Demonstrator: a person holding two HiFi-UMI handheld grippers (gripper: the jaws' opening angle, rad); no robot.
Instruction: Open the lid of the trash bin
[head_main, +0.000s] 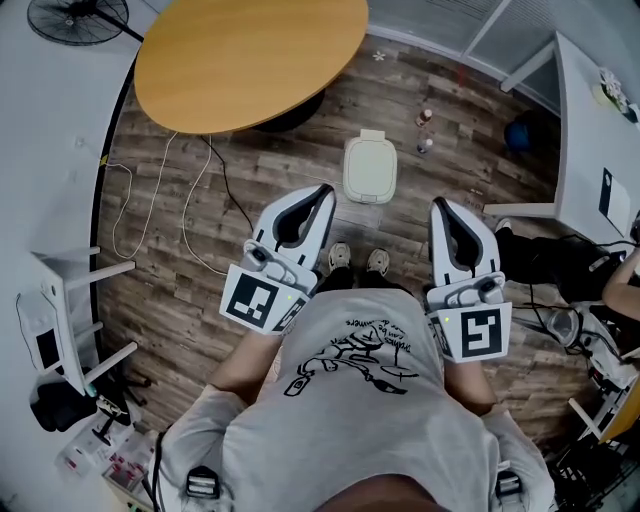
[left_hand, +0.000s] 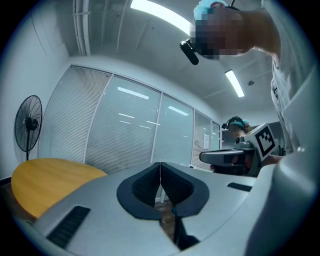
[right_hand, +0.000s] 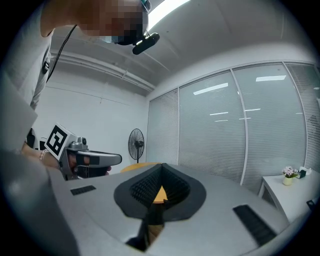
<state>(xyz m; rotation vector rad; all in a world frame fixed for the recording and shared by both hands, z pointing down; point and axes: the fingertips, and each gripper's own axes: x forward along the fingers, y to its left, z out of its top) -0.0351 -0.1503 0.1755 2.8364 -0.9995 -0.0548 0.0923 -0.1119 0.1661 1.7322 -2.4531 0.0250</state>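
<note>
- Grey T-shirt (head_main: 360, 420) fills the bottom of the head view, and both tools are held out level at chest height just beyond it.
- Left tongs (head_main: 323, 192) are pressed together with nothing between them. The left gripper view shows the ribbed pads meeting in one seam.
- Right tongs (head_main: 441, 206) are likewise shut and empty, their pads touching in the right gripper view.
- Down on the wooden floor (head_main: 470, 130), the small white trash bin (head_main: 370, 168) stands at 12 o'clock from the person's shoes (head_main: 340, 258), well below either tool. Its lid (head_main: 370, 160) lies flat and closed.
- To do this step well, I judge one tool should drop straight down towards the bin, part its tongs early, and find the lid's free edge.
- Which edge is hinged cannot be read from here. The near rim, at 6 o'clock on the bin, looks the likelier lip.
- Lift gently, since so light a bin could tip or slide.
- Loose cable (head_main: 160, 200) lies at 9 o'clock, clear of the path.
</note>
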